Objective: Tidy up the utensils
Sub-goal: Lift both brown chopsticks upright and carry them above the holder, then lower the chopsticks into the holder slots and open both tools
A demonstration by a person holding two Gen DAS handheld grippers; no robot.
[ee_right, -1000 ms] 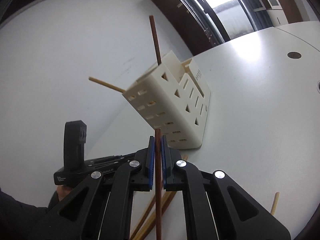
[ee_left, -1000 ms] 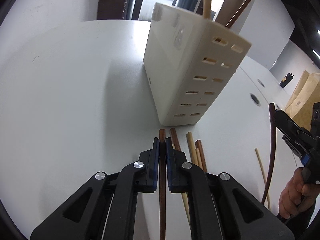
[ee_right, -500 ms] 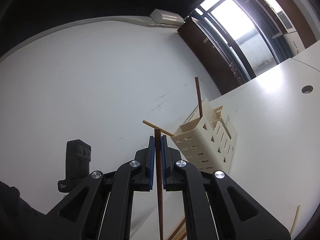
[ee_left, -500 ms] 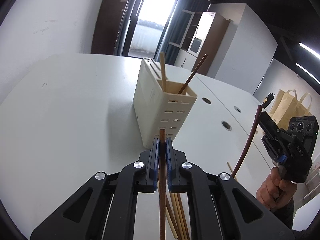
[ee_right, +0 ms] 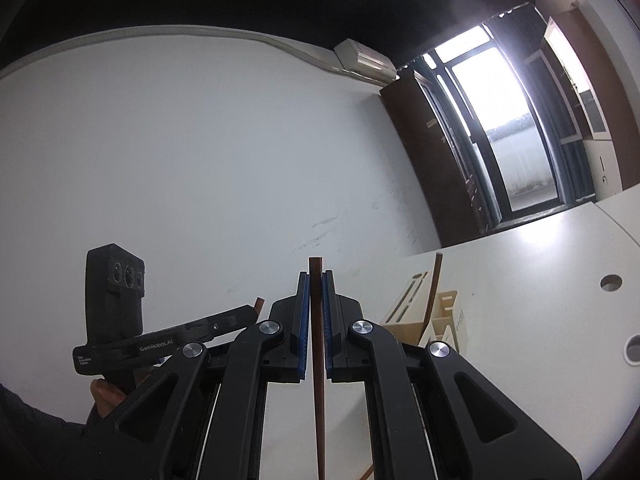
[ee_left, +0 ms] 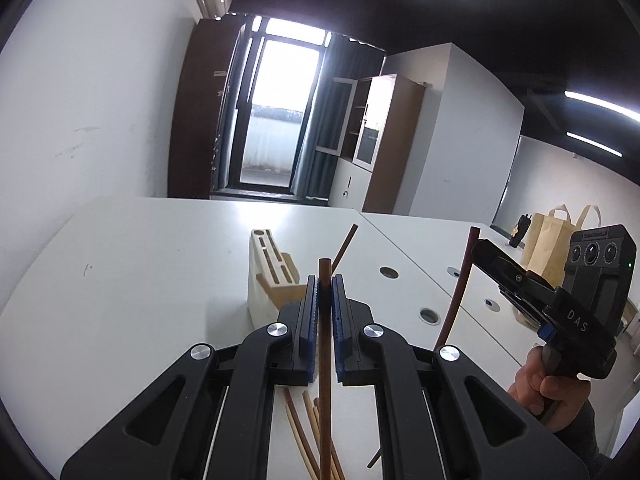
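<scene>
My left gripper (ee_left: 325, 280) is shut on a dark brown chopstick (ee_left: 325, 360), held high above the table. My right gripper (ee_right: 316, 276) is shut on another dark brown chopstick (ee_right: 318, 360). The right gripper also shows in the left wrist view (ee_left: 486, 250), off to the right with its curved-looking chopstick (ee_left: 460, 284). The cream utensil holder (ee_left: 266, 284) stands on the white table (ee_left: 140, 280) below and beyond my left gripper, with a brown chopstick (ee_left: 346, 244) leaning in it. It also shows in the right wrist view (ee_right: 408, 304). Several loose chopsticks (ee_left: 300, 436) lie on the table beneath the left gripper.
The white table has round cable holes (ee_left: 388, 272) on its right side. A paper bag (ee_left: 548, 236) stands at the far right. A white wall (ee_right: 200, 160) lies to the left, with a glass door (ee_left: 276, 112) and cabinets (ee_left: 384, 140) at the back.
Both grippers have risen and tilted upward with their chopsticks. The holder has dropped lower and looks smaller in both views, and more of the room shows.
</scene>
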